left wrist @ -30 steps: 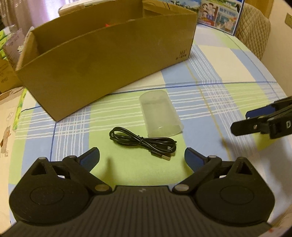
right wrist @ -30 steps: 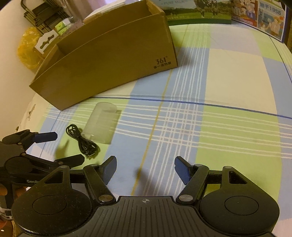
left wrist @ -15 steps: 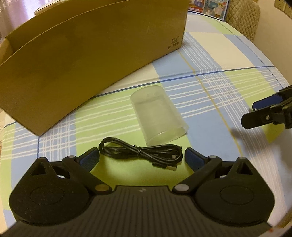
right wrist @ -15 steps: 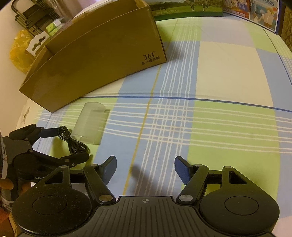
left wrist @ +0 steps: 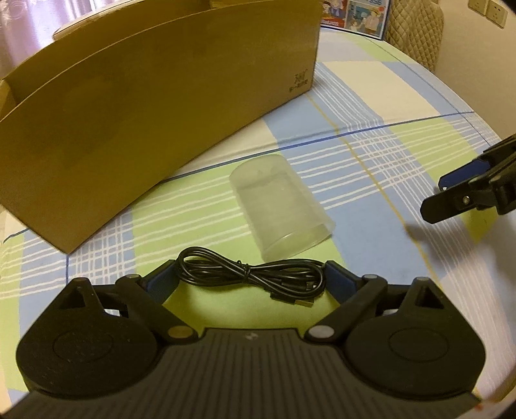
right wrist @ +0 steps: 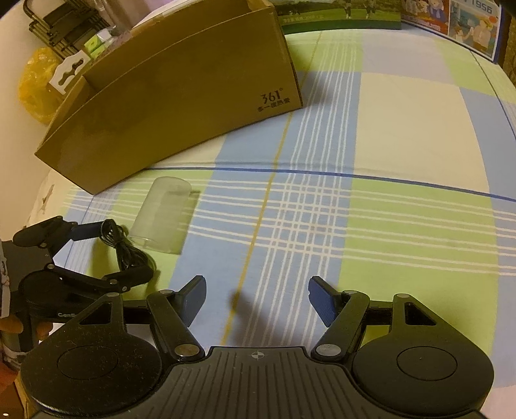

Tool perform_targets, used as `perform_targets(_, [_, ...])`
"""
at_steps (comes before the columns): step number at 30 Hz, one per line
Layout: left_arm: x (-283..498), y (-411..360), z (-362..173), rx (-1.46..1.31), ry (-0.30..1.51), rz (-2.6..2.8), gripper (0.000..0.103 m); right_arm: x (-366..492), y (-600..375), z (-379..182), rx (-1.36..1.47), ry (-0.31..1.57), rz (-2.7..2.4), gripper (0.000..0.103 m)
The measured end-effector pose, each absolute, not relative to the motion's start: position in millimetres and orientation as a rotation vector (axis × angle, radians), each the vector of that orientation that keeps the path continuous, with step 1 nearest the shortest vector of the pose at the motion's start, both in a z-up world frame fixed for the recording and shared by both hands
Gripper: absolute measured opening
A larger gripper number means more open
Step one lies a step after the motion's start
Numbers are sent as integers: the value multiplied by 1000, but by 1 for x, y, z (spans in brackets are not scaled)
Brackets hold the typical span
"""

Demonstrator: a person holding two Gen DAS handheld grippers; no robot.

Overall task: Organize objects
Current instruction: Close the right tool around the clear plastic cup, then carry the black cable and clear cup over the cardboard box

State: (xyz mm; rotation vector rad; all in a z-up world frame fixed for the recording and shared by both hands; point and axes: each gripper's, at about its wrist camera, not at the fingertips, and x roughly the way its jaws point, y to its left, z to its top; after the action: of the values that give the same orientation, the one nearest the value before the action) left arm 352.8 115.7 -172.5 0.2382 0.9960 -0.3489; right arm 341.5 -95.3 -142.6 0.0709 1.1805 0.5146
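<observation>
Cable [left wrist: 250, 277] first: black, bundled with a tie at the middle, lying on the plaid tablecloth [right wrist: 403, 225] right between the spread fingers of the left gripper [left wrist: 250, 280], blue pads on either side of it and not pinching it. Just beyond it a frosted plastic cup [left wrist: 280, 214] lies on its side, mouth toward the gripper (looks empty, though the plastic is cloudy). Behind that sits the cardboard box [right wrist: 180, 106], printed "361°" with a line of small characters underneath that I can't make out; its inside is hidden from both views. The right gripper [right wrist: 257, 298] hovers over bare cloth well off to the right, fingers wide apart, holding nothing. A poster [right wrist: 464, 22] at the far edge shows "1956".
</observation>
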Motion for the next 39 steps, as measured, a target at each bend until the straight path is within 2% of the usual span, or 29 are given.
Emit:
perform_targets(20, [341,183,-146,92,990,-94,93,375,8,-153,55,1126,682,66])
perform_targets(24, [341,189,-144,76,987,-67,93,382,19,-162,40,1142,667,54])
perform_targets(30, [344,194,-146,61,991,-42,93,380,32,-168,-29,1120,671,47])
perform_targets(39, [347,199,-148,53,1002,-22,93,365,35,-169,-163,1069,746,43])
